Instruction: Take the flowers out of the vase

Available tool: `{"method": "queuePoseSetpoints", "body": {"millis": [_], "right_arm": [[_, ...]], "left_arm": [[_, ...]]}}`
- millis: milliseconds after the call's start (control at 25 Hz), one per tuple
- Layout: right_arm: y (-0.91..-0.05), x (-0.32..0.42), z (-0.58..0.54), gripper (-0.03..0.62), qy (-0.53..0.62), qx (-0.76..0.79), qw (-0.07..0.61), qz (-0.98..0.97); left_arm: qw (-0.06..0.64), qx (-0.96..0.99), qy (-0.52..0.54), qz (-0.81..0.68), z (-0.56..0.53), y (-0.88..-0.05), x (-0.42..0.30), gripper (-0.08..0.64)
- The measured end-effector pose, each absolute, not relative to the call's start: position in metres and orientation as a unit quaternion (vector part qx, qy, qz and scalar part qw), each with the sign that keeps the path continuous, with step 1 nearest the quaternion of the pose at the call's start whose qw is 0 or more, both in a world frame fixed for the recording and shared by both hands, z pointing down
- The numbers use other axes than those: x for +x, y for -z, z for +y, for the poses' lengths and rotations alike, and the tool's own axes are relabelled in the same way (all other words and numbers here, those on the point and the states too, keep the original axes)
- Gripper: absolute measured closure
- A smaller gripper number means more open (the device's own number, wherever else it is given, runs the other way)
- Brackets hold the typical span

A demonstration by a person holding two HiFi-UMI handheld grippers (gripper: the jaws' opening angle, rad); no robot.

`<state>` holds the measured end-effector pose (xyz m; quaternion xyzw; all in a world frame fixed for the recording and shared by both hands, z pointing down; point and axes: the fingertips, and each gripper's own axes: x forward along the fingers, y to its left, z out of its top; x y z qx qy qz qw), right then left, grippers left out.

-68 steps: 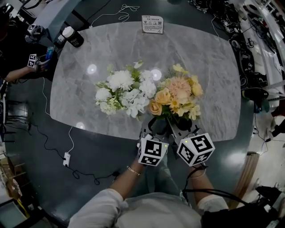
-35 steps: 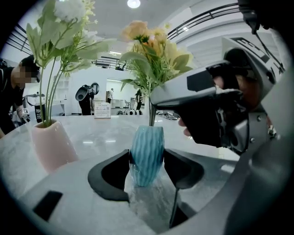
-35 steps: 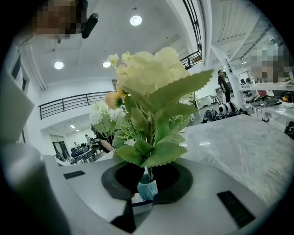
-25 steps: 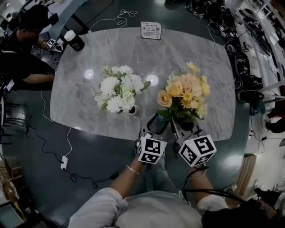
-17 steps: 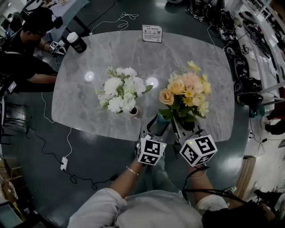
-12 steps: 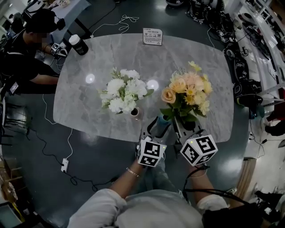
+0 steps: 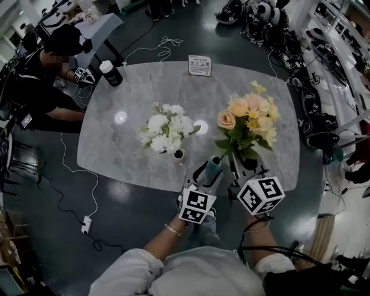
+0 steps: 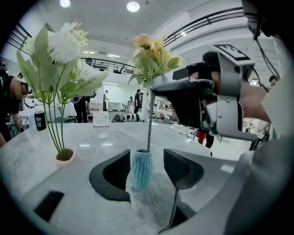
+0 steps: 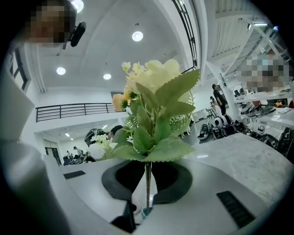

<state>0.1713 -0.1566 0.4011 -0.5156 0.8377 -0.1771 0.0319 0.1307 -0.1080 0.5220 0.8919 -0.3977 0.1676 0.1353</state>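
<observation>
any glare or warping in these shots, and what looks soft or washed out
Head view: two round lamp reflections glare off the marble table, whose edges bow fisheye-style. Left gripper view: black vignette ring, ceiling lamps blown out, blue vase sharp between the jaws. Right gripper view: same ring, peach bouquet washed pale against the bright ceiling, its stem crisp.

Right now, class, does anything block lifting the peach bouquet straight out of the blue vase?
Nothing visible does. The right gripper grips the peach bouquet above the blue vase; the white flowers stand well apart.
</observation>
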Motion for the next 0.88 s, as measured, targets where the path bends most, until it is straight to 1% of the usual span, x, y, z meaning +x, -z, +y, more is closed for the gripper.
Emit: {"method": "queuePoseSetpoints", "body": {"millis": [200,360,520,640,720,800,880], "right_arm": [[-0.384,0.181,-0.153,0.551,0.174,-0.527,0.048,0.831],[-0.373,0.193,-0.143,0.552,0.166,-0.536,0.053,0.826],[-0.366,0.205,-0.128,0.552,0.174,-0.540,0.065,0.821],[-0.364,0.210,-0.118,0.554,0.182,-0.540,0.075,0.818],[-0.362,0.211,-0.112,0.554,0.183,-0.540,0.080,0.817],[-0.361,0.210,-0.108,0.554,0.184,-0.539,0.082,0.818],[-0.361,0.209,-0.104,0.554,0.182,-0.537,0.083,0.819]], "left_arm": [[0.128,0.896,-0.160,-0.395,-0.106,-0.503,0.128,0.347],[0.124,0.896,-0.155,-0.397,-0.103,-0.488,0.125,0.402],[0.130,0.898,-0.143,-0.395,-0.100,-0.471,0.126,0.436],[0.113,0.896,-0.130,-0.409,-0.103,-0.454,0.123,0.501],[0.102,0.895,-0.128,-0.414,-0.103,-0.445,0.121,0.530],[0.093,0.895,-0.122,-0.419,-0.105,-0.438,0.122,0.548],[0.086,0.895,-0.111,-0.423,-0.106,-0.430,0.124,0.551]]}}
